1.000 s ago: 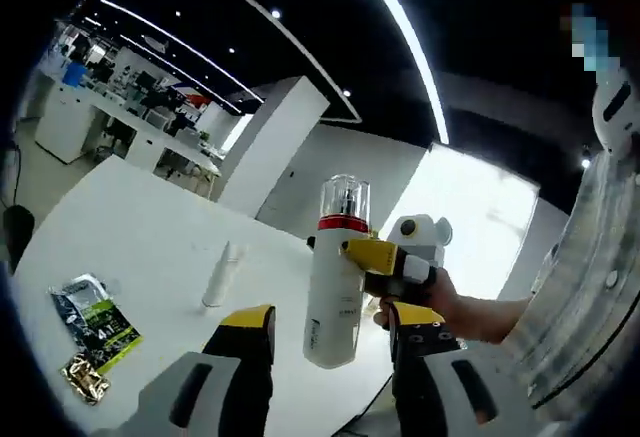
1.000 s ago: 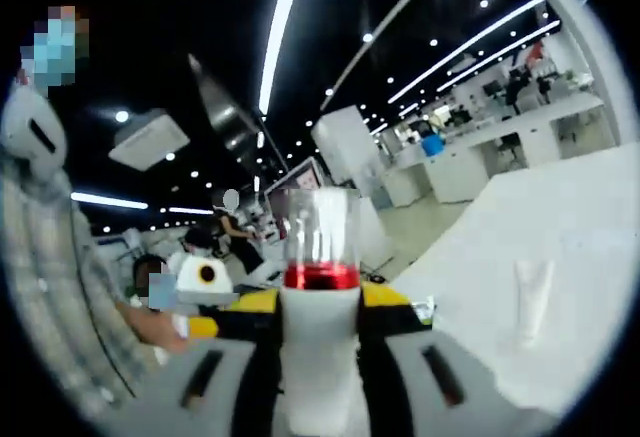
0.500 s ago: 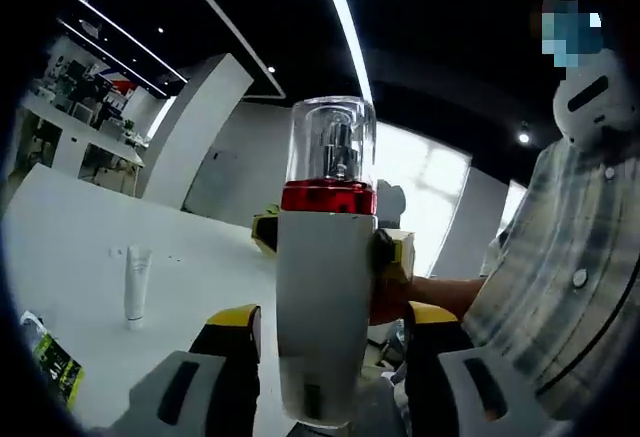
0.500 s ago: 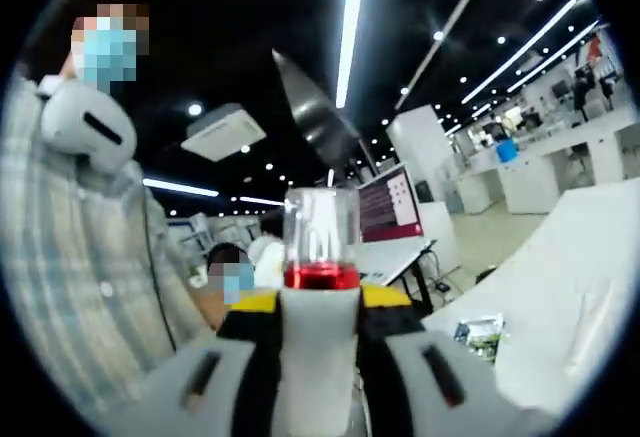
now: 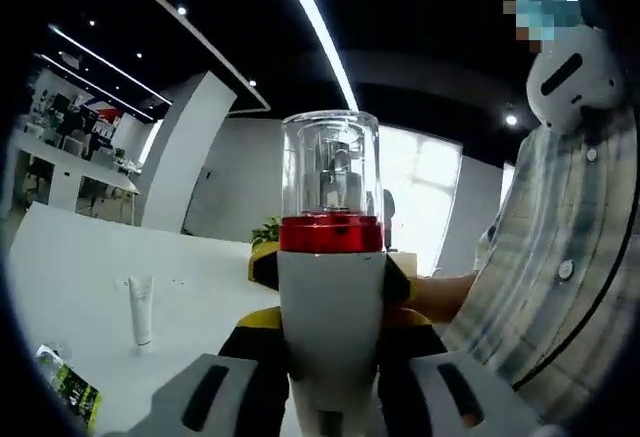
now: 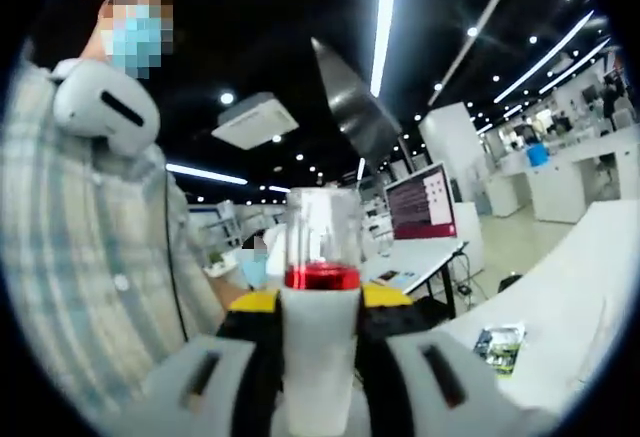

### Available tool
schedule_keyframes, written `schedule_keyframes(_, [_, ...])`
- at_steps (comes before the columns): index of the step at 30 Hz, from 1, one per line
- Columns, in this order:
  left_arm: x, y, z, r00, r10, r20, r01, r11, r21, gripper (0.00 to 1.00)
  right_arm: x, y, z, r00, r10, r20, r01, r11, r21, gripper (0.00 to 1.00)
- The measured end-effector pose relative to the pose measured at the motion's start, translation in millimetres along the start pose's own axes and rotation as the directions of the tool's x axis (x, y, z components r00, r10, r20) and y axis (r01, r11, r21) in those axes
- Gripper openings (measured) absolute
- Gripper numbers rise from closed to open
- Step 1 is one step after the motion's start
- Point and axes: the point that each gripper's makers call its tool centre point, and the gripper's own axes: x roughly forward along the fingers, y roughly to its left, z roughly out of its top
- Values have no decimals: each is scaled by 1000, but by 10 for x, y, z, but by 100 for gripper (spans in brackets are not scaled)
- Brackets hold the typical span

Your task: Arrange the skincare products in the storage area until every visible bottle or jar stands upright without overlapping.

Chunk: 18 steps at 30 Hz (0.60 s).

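Note:
A white pump bottle (image 5: 330,297) with a red collar and a clear cap is held upright in the air, above the white table (image 5: 70,257). My left gripper (image 5: 332,335) has its jaws pressed against the bottle's lower sides. My right gripper (image 6: 320,305) is shut on the same bottle (image 6: 320,347) just under the red collar. Its yellow fingertips (image 5: 262,262) show behind the bottle in the left gripper view. A small white tube (image 5: 142,307) stands on the table to the left.
A green and black sachet (image 5: 68,387) lies on the table near its edge and shows again as a sachet (image 6: 500,345) at the right. The person's checked shirt (image 5: 560,287) is close on one side. A monitor (image 6: 420,204) stands on a desk behind.
The left gripper's jaws have moved in from either side and now touch the bottle. Both views have swung towards the person; the right gripper kept its hold.

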Motion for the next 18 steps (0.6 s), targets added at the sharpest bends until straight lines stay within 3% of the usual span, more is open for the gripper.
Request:
schedule_keyframes(7, [-36,6,-73,997,65,-33,-64,997,34,31,14,32,-76,999,6,-52,-7,1000,-7,27])
schedule_keyframes(12, [-130,-35,-80,995,100,13,-100,995,-7,31,83,74,-109,997,13,-74,-11,1000,27,28])
schedule_keyframes(18, [-298,-36,-138,985,170,7,-170,985,-4,31,224,108,-219,989,2,-148,7,998,58,28])
